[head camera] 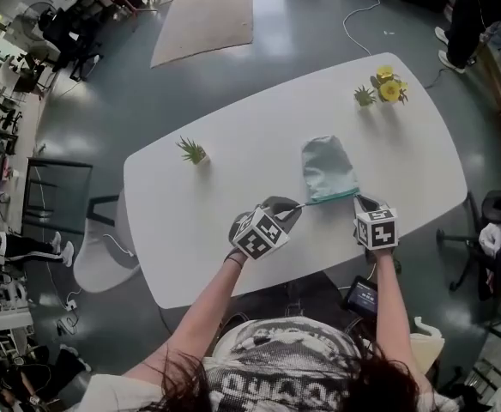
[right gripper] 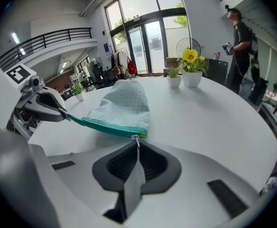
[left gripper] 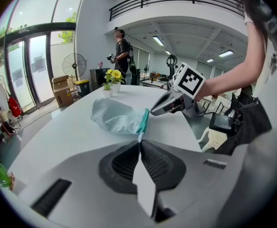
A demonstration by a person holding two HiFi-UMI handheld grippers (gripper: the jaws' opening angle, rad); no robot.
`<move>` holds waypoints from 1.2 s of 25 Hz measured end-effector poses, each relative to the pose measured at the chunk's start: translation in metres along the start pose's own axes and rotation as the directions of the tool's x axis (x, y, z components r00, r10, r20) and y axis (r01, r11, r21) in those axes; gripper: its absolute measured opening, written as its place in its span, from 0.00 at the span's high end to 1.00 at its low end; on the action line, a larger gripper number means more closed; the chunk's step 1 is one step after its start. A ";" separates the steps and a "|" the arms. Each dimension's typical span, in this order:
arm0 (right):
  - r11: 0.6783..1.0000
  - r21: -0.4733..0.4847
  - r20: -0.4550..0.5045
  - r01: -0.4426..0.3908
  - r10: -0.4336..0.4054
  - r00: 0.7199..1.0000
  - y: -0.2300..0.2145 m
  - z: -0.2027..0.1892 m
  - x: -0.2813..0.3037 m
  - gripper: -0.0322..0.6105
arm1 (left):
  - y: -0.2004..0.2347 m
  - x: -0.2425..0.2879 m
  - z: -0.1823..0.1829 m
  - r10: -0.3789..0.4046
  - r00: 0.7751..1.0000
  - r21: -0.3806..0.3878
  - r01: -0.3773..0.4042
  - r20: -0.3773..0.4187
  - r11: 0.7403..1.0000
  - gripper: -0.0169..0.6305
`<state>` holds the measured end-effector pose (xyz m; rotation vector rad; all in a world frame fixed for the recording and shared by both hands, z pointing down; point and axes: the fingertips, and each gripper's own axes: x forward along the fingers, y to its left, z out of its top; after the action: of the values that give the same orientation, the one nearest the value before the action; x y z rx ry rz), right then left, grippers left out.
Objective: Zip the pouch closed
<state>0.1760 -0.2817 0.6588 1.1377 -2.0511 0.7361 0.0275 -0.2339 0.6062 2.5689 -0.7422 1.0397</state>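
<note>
A pale mint pouch (head camera: 328, 168) with a teal zipper edge (head camera: 331, 198) lies on the white table (head camera: 233, 221), its zipper side towards me. My left gripper (head camera: 297, 205) is shut on the fabric tab at the zipper's left end (left gripper: 139, 136). My right gripper (head camera: 359, 201) is shut on the small metal zipper pull (right gripper: 136, 138) at the right end of the zipper. In the left gripper view the pouch (left gripper: 117, 118) lies just ahead, with the right gripper (left gripper: 167, 106) at its far end. The right gripper view shows the zipper stretched straight from the pull to the left gripper (right gripper: 48, 109).
A small green plant (head camera: 192, 151) stands at the table's left, and potted yellow flowers (head camera: 386, 86) at the far right. A tablet (head camera: 364, 297) sits below the table's near edge. A person (right gripper: 238, 42) stands beyond the table, and chairs stand around it.
</note>
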 end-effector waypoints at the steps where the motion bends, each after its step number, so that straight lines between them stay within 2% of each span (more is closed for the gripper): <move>1: 1.000 -0.005 -0.002 0.004 -0.004 1.000 0.000 0.000 0.001 0.93 | -0.001 0.001 -0.001 0.001 1.000 -0.005 -0.001 -0.007 1.000 0.94; 9: 0.999 0.035 0.026 -0.001 0.000 1.000 0.003 -0.004 0.000 0.94 | -0.007 0.013 -0.016 0.008 0.998 -0.018 -0.009 -0.065 1.000 0.94; 12: 1.000 0.029 0.033 -0.006 0.005 0.999 0.005 -0.003 -0.003 0.88 | -0.007 0.017 -0.021 0.010 0.998 -0.045 -0.013 -0.070 0.999 0.93; 13: 1.000 0.028 0.035 -0.007 0.006 0.999 0.007 -0.002 -0.005 0.86 | -0.008 0.017 -0.022 0.007 0.998 -0.058 -0.010 -0.067 0.998 0.91; 14: 1.000 0.027 0.038 -0.010 0.009 0.999 0.008 -0.001 -0.007 0.84 | -0.010 0.017 -0.023 0.001 0.998 -0.072 -0.005 -0.063 0.997 0.84; 15: 1.000 0.024 0.042 -0.013 0.012 0.999 0.011 0.000 -0.010 0.84 | -0.012 0.015 -0.023 -0.006 0.998 -0.083 0.001 -0.057 0.997 0.77; 16: 1.000 0.019 0.048 -0.017 0.016 0.999 0.014 0.000 -0.013 0.83 | -0.014 0.013 -0.024 -0.009 0.999 -0.089 0.005 -0.051 0.996 0.75; 20: 0.999 0.002 0.085 -0.033 0.032 0.996 0.031 0.005 -0.027 0.82 | -0.017 -0.002 -0.020 0.003 1.000 -0.073 -0.004 -0.018 0.997 0.75; 24: 0.999 0.022 0.147 -0.049 0.045 0.988 0.055 0.009 -0.049 0.82 | -0.022 -0.028 -0.011 0.033 0.997 -0.090 -0.027 0.065 0.996 0.75; 30: 0.998 0.024 0.270 -0.066 0.057 0.961 0.099 0.019 -0.086 0.84 | -0.037 -0.075 -0.010 0.068 0.987 -0.118 -0.051 0.146 0.992 0.79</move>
<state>0.1183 -0.2075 0.5654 1.2552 -2.3168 0.6766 -0.0036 -0.1726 0.5579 2.5609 -0.8942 0.8013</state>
